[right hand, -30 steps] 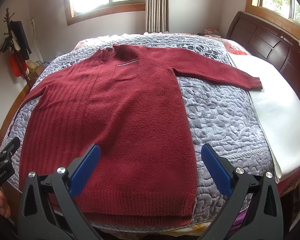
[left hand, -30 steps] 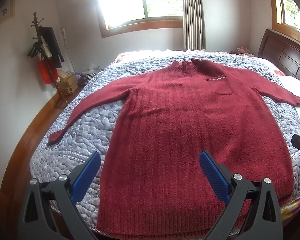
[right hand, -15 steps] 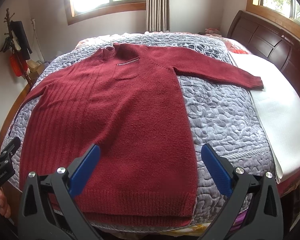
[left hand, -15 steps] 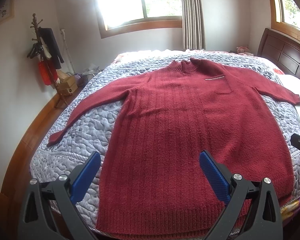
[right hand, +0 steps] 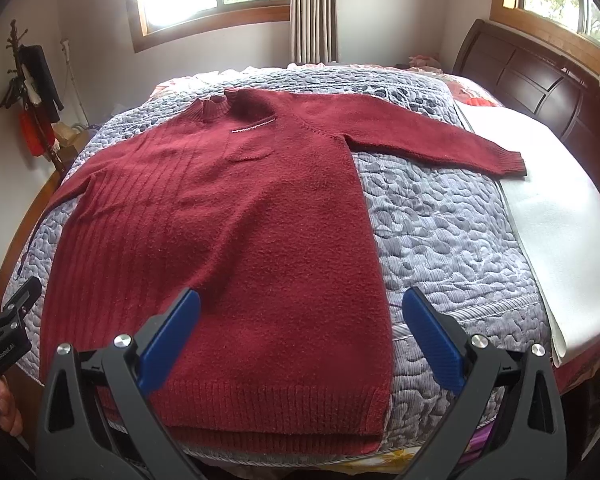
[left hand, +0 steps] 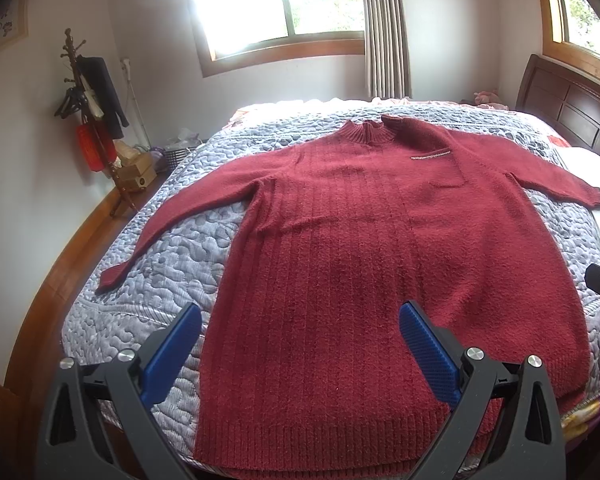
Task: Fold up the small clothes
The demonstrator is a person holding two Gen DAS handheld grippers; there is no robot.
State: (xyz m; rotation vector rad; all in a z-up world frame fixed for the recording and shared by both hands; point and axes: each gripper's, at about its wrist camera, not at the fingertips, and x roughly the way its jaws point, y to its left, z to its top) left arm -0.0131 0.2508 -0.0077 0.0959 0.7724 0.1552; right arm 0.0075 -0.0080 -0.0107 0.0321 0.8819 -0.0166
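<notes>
A dark red knit sweater (left hand: 364,248) (right hand: 228,216) lies flat and face up on the grey quilted bedspread (left hand: 168,264) (right hand: 444,232), collar toward the window and both sleeves spread out. The hem is nearest me. My left gripper (left hand: 300,340) hovers open above the hem's left part, blue pads wide apart with nothing between them. Over the hem's right corner, my right gripper (right hand: 300,332) is also open and empty. Each view catches the edge of the other gripper at its side.
A dark wooden headboard (right hand: 540,80) stands at the right, with a white sheet (right hand: 552,216) beside the quilt. A coat rack (left hand: 96,120) with hanging clothes and boxes stands by the left wall. The wooden bed frame (left hand: 60,280) curves along the left edge.
Both grippers have drifted very slightly; the sweater lies as before. Jaws remain wide open.
</notes>
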